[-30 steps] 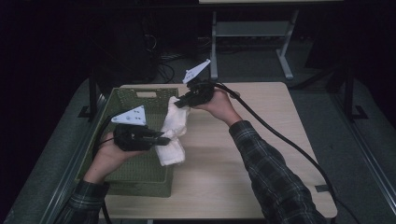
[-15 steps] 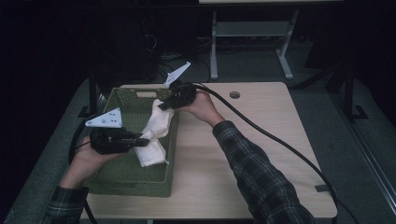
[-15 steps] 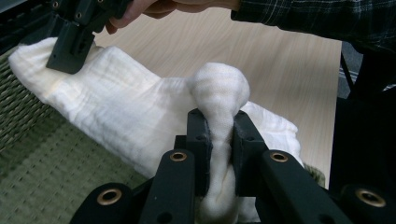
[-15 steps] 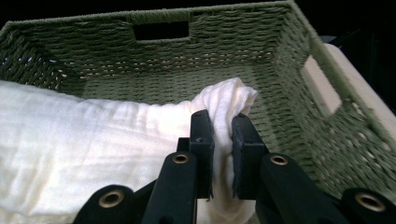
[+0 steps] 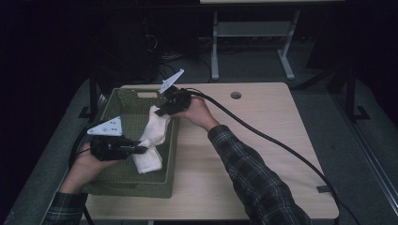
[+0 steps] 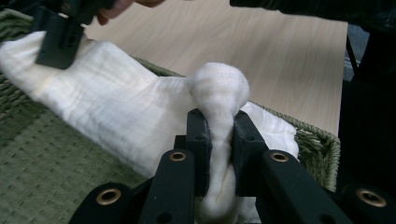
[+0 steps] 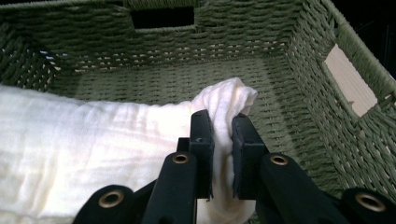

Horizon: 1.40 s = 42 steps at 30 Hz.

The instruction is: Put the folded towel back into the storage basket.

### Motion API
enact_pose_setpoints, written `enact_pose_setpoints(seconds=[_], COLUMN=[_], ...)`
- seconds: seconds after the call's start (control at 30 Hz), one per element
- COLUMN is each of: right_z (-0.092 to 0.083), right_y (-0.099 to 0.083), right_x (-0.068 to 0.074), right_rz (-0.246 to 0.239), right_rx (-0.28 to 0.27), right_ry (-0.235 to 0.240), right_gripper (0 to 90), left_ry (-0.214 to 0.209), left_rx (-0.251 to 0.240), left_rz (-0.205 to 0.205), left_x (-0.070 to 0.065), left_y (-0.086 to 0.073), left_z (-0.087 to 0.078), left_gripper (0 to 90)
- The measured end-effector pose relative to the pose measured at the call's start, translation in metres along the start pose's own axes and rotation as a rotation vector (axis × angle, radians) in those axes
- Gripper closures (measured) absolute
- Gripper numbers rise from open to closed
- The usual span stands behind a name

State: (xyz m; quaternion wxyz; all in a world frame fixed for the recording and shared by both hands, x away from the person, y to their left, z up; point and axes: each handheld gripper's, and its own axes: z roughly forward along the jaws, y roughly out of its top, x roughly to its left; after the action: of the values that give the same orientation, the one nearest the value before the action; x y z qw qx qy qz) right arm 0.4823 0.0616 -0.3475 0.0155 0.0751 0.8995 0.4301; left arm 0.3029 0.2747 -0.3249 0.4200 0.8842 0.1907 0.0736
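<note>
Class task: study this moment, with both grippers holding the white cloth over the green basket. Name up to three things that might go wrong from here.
1. The white cloth partly lies on the green basket's right rim, so on release it may end draped over the edge.
2. The left gripper and right gripper each pinch only a small bunched fold, which might slip free.
3. Pulling apart could strain the cloth.

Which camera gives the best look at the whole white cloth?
The high view: the white cloth hangs stretched between both tongs over the green basket. The left gripper view shows one pinched end and a long stretch. The right gripper view shows the other end.
</note>
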Motion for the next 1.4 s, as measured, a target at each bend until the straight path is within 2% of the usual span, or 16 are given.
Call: enact_pose_setpoints(seconds=[0.1, 0.33, 0.43, 0.47, 0.53, 0.63, 0.87, 1.03, 1.13, 1.2, 1.3, 1.4], right_z=[0.0, 0.001, 0.002, 0.003, 0.004, 0.007, 0.005, 0.002, 0.003, 0.002, -0.006, -0.013], right_y=[-0.002, -0.004, -0.004, -0.005, -0.005, -0.007, -0.006, -0.006, -0.007, -0.007, -0.005, -0.003], right_x=[-0.001, -0.002, -0.003, -0.003, -0.003, -0.004, -0.008, -0.018, -0.025, -0.029, -0.034, -0.034], right_rz=[-0.004, -0.006, -0.005, -0.007, 0.005, -0.011, -0.005, 0.008, 0.016, 0.02, 0.052, 0.055], right_rx=[0.006, -0.002, -0.004, -0.006, -0.003, 0.009, 0.0, -0.021, -0.031, -0.045, -0.096, -0.099], right_ry=[-0.003, -0.005, -0.009, -0.009, -0.001, -0.009, -0.018, -0.038, -0.065, -0.096, -0.126, -0.132], right_gripper=[81.0, 81.0, 81.0, 81.0, 81.0, 80.9, 80.9, 80.7, 75.8, 66.6, 53.9, 51.8], left_ry=[-0.007, -0.027, -0.025, -0.012, 0.004, 0.017, 0.019, 0.023, 0.026, 0.029, 0.031, 0.037], left_rx=[0.018, 0.023, 0.004, -0.002, -0.013, -0.025, -0.035, -0.04, -0.043, -0.042, -0.048, -0.052], left_rz=[0.018, 0.025, 0.022, 0.028, 0.023, 0.014, -0.001, -0.011, -0.013, -0.014, -0.02, -0.029], left_x=[0.0, 0.0, -0.001, -0.001, -0.001, -0.001, 0.0, 0.001, 0.002, 0.002, 0.002, 0.003], left_y=[0.0, -0.002, -0.002, -0.002, -0.001, -0.001, -0.001, -0.002, -0.003, -0.002, -0.001, 0.001], left_z=[0.007, 0.014, 0.015, 0.015, 0.015, 0.016, 0.017, 0.019, 0.019, 0.02, 0.021, 0.022], left_gripper=[79.1, 76.4, 57.1, 52.0, 45.0, 38.9, 37.2, 36.7, 36.6, 36.4, 35.8, 35.0])
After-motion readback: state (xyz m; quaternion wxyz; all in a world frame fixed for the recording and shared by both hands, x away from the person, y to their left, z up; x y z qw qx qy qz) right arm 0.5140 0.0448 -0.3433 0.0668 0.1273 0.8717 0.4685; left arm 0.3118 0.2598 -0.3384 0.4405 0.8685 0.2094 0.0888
